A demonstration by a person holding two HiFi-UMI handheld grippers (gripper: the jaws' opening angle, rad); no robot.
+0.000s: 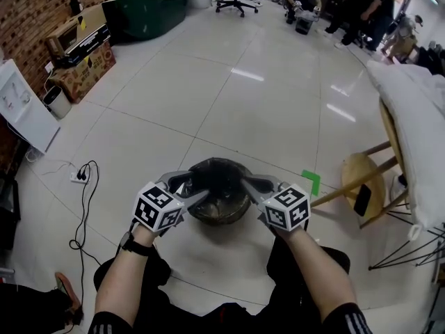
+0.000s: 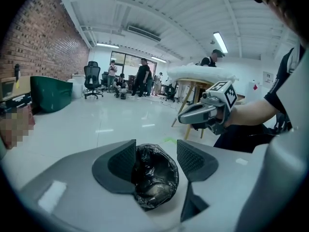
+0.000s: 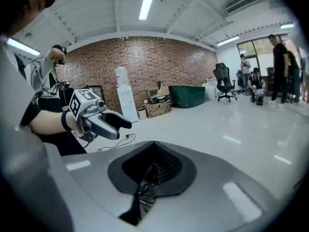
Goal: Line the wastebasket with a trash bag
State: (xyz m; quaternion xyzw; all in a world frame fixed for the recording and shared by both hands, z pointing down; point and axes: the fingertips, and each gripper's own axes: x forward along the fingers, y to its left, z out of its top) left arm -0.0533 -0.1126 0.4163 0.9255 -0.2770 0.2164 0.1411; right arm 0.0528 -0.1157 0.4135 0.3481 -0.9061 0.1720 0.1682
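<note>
Head view: Seated on the pale tiled floor (image 1: 264, 103), a person holds a claw to either side of a small round wastebasket (image 1: 221, 214), which stands on the floor just in front of the knees. A black trash bag (image 1: 217, 176) already sits inside it and is draped over its rim. The left claw (image 1: 192, 188) reaches the rim from the left and the right claw (image 1: 248, 184) from the right. A green tape mark (image 1: 311, 181) lies on the tiles just right of the basket, a wooden stool (image 1: 358, 179) stands beyond it, and a black cable (image 1: 85, 207) trails along the floor at left.

Left gripper view: The left claw (image 2: 156, 144) stands wide apart, its ribbed pads clamped on nothing. The crumpled black trash bag (image 2: 155, 175) fills the gap beyond them, its edge just beside the left pad. The right claw (image 2: 183, 118) hangs in the air ahead and to the right.

Right gripper view: The right claw (image 3: 150, 170) is closed, with a crinkled strip of the trash bag (image 3: 145, 193) pinched between its pads and hanging below them. The left claw (image 3: 123, 128) shows at left, jaws parted, against a brick wall (image 3: 154, 66).
</note>
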